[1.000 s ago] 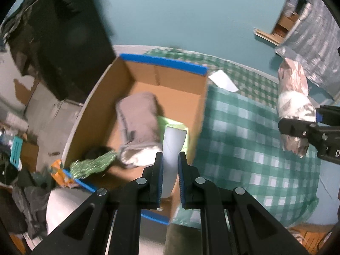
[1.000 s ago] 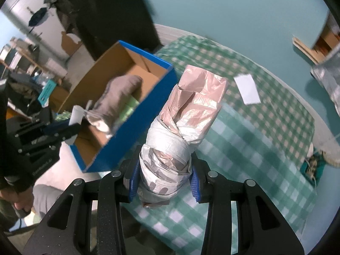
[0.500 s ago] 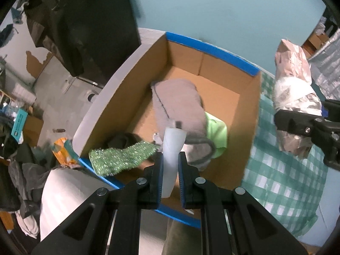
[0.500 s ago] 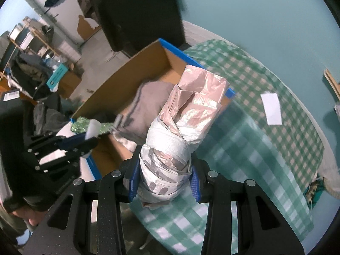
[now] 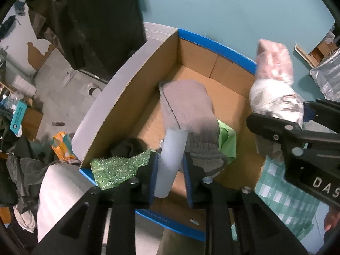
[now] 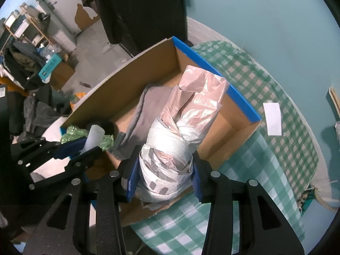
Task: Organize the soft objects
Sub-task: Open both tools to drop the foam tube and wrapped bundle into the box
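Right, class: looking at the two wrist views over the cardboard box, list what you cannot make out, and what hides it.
- Dark bundle in the cardboard box: left view, half hidden by the green sparkly cloth.
- Lime-green item: mostly under the grey sock.
- Lettering on the right gripper: cut by the frame edge.
- Floor clutter: too small, blurred.

one cardboard box (image 5: 136,80), one grey sock (image 5: 189,110), one bag bundle (image 6: 180,131), one white tube (image 5: 170,159), one green scourer (image 5: 116,167)
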A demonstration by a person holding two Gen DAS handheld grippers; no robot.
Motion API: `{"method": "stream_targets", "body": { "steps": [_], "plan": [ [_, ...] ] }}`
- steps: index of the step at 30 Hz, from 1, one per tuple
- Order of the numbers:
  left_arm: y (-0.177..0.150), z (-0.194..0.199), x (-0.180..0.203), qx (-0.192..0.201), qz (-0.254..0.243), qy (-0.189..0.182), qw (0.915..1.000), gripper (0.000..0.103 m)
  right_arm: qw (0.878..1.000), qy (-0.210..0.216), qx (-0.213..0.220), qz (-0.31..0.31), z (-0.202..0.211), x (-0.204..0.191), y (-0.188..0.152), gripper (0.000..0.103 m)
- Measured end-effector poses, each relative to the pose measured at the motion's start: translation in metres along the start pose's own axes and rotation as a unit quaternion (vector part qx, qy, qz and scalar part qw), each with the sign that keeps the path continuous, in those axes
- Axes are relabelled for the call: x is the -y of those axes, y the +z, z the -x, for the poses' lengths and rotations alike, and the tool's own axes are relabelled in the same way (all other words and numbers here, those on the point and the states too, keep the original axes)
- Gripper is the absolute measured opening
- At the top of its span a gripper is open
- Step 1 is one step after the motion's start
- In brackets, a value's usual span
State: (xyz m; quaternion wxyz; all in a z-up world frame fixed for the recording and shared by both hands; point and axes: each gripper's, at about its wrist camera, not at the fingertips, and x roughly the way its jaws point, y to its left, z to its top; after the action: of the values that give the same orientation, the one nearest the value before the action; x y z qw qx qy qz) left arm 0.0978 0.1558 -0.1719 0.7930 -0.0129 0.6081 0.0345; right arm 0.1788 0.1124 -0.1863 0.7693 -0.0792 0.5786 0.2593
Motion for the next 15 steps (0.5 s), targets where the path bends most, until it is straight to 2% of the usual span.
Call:
{"method": "stream_targets", "body": {
  "steps": [2, 5, 13, 15],
  "plan": [
    [0.001, 0.003, -0.001, 0.008, 0.001, -0.001, 1.0, 0.035, 1.0, -0.005, 0.002, 0.003, 0.001, -0.001, 0.003, 0.05],
    [0.003, 0.007, -0.001, 0.015, 0.001, 0.0, 0.9999, 0.039, 1.0, -0.018, 0.015, 0.002, 0.007, -0.001, 0.005, 0.068],
    [0.004, 0.024, 0.0, 0.015, 0.007, 0.003, 0.9999, 0.039, 0.999, -0.015, 0.037, -0.018, 0.028, 0.008, 0.005, 0.068],
    [0.002, 0.032, 0.002, 0.022, 0.005, 0.0, 0.9998, 0.044, 0.999, -0.011, 0.044, -0.023, 0.037, 0.008, 0.003, 0.069]
  ]
}}
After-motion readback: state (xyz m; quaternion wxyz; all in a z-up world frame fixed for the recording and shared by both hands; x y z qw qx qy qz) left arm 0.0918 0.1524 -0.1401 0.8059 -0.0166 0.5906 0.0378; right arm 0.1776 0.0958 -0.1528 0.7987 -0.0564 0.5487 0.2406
